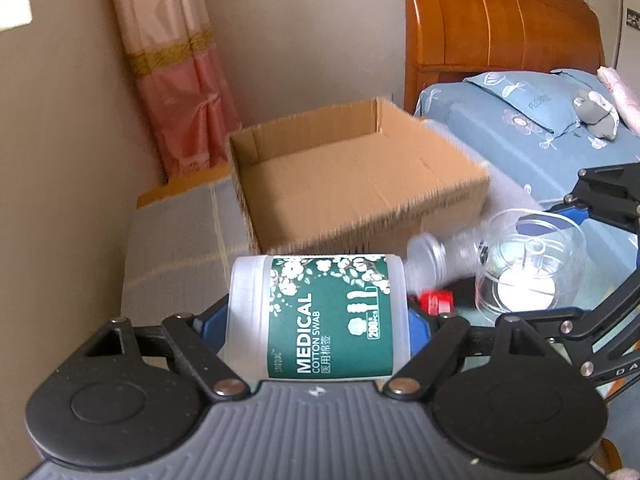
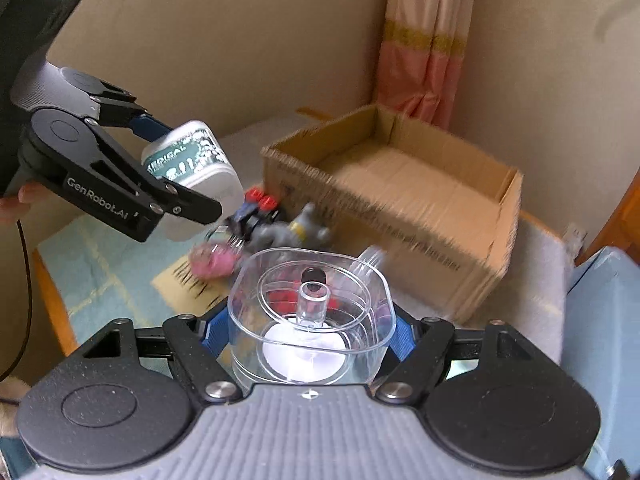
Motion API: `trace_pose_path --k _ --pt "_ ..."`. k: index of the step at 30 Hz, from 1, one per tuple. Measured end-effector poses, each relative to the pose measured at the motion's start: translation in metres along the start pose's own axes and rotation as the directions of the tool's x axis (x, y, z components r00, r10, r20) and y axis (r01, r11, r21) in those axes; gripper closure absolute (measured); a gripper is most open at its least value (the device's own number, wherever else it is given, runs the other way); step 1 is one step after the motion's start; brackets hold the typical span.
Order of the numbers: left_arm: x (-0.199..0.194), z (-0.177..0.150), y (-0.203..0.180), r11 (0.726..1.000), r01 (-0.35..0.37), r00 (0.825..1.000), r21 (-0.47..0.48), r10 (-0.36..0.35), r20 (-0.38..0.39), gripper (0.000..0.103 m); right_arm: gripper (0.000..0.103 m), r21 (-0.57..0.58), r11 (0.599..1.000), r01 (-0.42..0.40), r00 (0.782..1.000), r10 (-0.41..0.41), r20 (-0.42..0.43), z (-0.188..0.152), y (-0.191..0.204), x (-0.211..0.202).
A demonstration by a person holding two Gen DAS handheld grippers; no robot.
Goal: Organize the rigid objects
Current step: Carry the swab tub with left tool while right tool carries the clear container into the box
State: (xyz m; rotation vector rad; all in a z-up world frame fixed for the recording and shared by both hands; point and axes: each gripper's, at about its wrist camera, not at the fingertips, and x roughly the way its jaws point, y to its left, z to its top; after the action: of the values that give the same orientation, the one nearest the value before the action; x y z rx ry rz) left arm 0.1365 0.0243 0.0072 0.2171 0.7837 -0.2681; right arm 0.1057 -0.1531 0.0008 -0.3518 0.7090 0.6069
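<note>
Clamping a medical cotton swab jar (image 1: 320,316) sideways, long axis across its fingers, the left hand-held gripper (image 1: 320,320) hovers. The right hand-held gripper (image 2: 312,332) grips a clear plastic container (image 2: 310,320), mouth forward. Beyond both sits an open cardboard box (image 2: 400,196).

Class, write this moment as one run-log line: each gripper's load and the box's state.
left gripper: shut on cotton swab jar | right gripper: shut on clear container | cardboard box: open, looks empty

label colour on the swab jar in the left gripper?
Dark green with white flowers and lettering on the cotton swab jar; clearest in the left wrist view.
</note>
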Motion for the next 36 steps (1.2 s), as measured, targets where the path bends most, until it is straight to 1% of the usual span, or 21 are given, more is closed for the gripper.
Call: trace_pose_path --k 2,6,11,19,23,28,30,32,34,36 --pt "0.004 0.017 0.001 1.000 0.007 1.000 0.025 -0.007 0.012 0.021 0.023 0.009 1.000 0.014 1.000 -0.014 0.020 0.011 -0.010 -0.003" --pt "0.020 0.047 0.002 0.999 -0.005 1.000 0.051 0.004 0.018 0.021 0.023 0.038 0.999 0.034 0.998 -0.036 0.057 0.032 -0.033 -0.004" --pt "0.054 0.084 0.008 0.999 0.001 1.000 0.047 0.000 -0.015 0.021 0.023 0.088 0.995 0.055 0.995 -0.062 0.079 0.057 -0.064 0.006" --pt "0.113 0.126 0.023 1.000 -0.014 0.996 0.027 0.017 -0.087 0.021 0.023 0.129 0.988 0.084 0.994 -0.092 0.056 0.083 -0.101 0.044" --pt "0.139 0.136 0.027 1.000 -0.018 0.992 0.017 0.020 -0.121 0.021 0.023 0.142 0.986 0.092 0.994 -0.099 0.046 0.089 -0.114 0.056" --pt "0.164 0.144 0.027 0.999 -0.045 0.990 0.013 0.046 -0.136 0.021 0.023 0.153 0.983 0.101 0.993 -0.108 0.038 0.099 -0.125 0.070" --pt "0.170 0.147 0.029 0.998 -0.063 0.990 -0.003 0.062 -0.125 0.020 0.023 0.157 0.982 0.101 0.993 -0.108 0.038 0.102 -0.129 0.075" --pt "0.172 0.149 0.031 0.997 -0.083 0.991 -0.009 0.081 -0.106 0.013 0.023 0.156 0.982 0.107 0.993 -0.113 0.034 0.103 -0.130 0.079" --pt "0.171 0.150 0.034 0.994 -0.102 0.991 -0.028 0.099 -0.093 0.011 0.023 0.159 0.980 0.119 0.992 -0.125 0.028 0.102 -0.131 0.082" --pt "0.167 0.150 0.036 0.995 -0.094 0.993 -0.040 0.090 -0.077 0.011 0.023 0.174 0.978 0.117 0.992 -0.122 0.018 0.100 -0.135 0.087"
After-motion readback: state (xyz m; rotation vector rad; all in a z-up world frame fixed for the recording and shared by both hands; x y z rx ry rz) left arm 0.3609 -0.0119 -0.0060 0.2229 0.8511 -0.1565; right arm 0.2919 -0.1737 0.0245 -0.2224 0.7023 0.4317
